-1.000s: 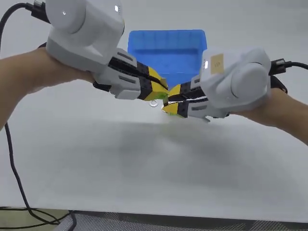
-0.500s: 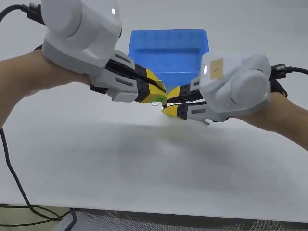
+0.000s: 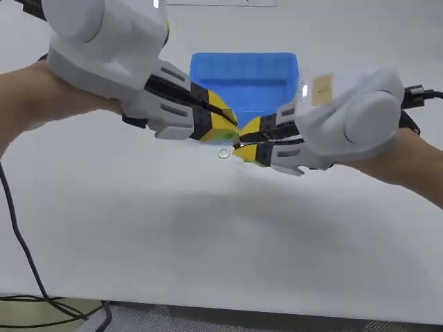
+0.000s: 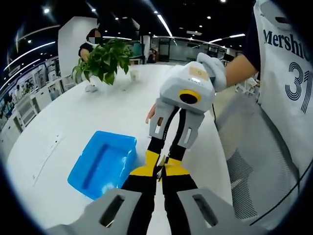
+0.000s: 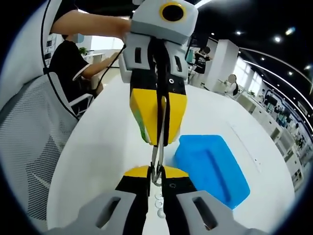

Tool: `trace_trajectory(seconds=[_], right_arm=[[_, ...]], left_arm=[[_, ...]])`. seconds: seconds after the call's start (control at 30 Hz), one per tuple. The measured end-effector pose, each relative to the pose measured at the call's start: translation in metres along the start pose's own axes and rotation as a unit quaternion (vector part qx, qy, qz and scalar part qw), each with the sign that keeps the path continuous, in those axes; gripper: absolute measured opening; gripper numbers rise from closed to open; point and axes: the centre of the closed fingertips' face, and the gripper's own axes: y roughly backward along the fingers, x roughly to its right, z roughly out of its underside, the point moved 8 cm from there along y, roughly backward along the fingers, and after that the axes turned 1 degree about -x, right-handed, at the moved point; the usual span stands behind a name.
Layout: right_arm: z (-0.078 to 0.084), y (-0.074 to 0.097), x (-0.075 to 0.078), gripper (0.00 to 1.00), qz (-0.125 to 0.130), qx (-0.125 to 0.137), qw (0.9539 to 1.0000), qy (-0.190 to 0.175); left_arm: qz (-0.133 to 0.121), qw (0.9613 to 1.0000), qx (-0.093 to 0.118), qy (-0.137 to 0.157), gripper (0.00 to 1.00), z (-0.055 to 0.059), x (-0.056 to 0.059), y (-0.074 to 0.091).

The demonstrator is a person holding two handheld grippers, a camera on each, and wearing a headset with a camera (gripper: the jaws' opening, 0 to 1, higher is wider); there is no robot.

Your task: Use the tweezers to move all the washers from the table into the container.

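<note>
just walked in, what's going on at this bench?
A person holds two grippers tip to tip over a white table. The left hand-held gripper and the right hand-held gripper both look shut on the metal tweezers, which run between them, so this may be a handover or a regrip. A washer lies on the table just below the tips, on the near side of the blue container. The washer is not yet picked up.
</note>
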Motion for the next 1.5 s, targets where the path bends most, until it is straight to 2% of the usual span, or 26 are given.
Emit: trace_trajectory(seconds=[0.1, 0.23, 0.37, 0.43, 0.5, 0.73, 0.83, 0.97, 1.17, 1.4, 1.5], right_arm=[[-0.003, 0.004, 0.001, 0.09, 0.007, 0.006, 1.0000, -0.002], [-0.007, 0.011, -0.001, 0.09, 0.015, 0.007, 0.9999, 0.003], [-0.010, 0.019, 0.000, 0.09, 0.023, 0.006, 0.9997, 0.008], [-0.012, 0.022, 0.002, 0.09, 0.027, 0.003, 0.9996, 0.013], [-0.016, 0.025, 0.005, 0.09, 0.030, 0.000, 0.9993, 0.024], [-0.031, 0.032, 0.024, 0.09, 0.043, 0.007, 0.9983, 0.039], [-0.036, 0.031, 0.040, 0.09, 0.042, -0.001, 0.9975, 0.057], [-0.040, 0.027, 0.060, 0.09, 0.043, -0.005, 0.9967, 0.069], [-0.034, 0.015, 0.076, 0.09, 0.040, -0.004, 0.9971, 0.065], [-0.015, -0.005, 0.091, 0.09, 0.027, -0.012, 0.9983, 0.051], [-0.006, -0.013, 0.098, 0.09, 0.021, -0.010, 0.9992, 0.032]], left_arm=[[-0.002, 0.9999, 0.004, -0.010, 0.07, -0.008, 0.002, 0.004], [-0.001, 0.9998, 0.006, -0.019, 0.07, -0.011, 0.002, 0.004], [-0.001, 0.9995, 0.014, -0.028, 0.07, -0.020, 0.008, 0.007], [-0.003, 0.9994, 0.018, -0.030, 0.07, -0.020, 0.008, 0.005], [-0.006, 0.9991, 0.023, -0.034, 0.07, -0.024, 0.006, 0.007], [-0.020, 0.9981, 0.032, -0.049, 0.07, -0.041, -0.006, 0.018], [-0.028, 0.9974, 0.036, -0.057, 0.07, -0.050, -0.014, 0.023], [-0.041, 0.9964, 0.042, -0.061, 0.07, -0.055, -0.028, 0.027], [-0.045, 0.9965, 0.036, -0.060, 0.07, -0.050, -0.046, 0.023], [-0.041, 0.9976, 0.029, -0.048, 0.07, -0.033, -0.068, 0.008], [-0.037, 0.9981, 0.029, -0.038, 0.07, -0.026, -0.080, 0.001]])
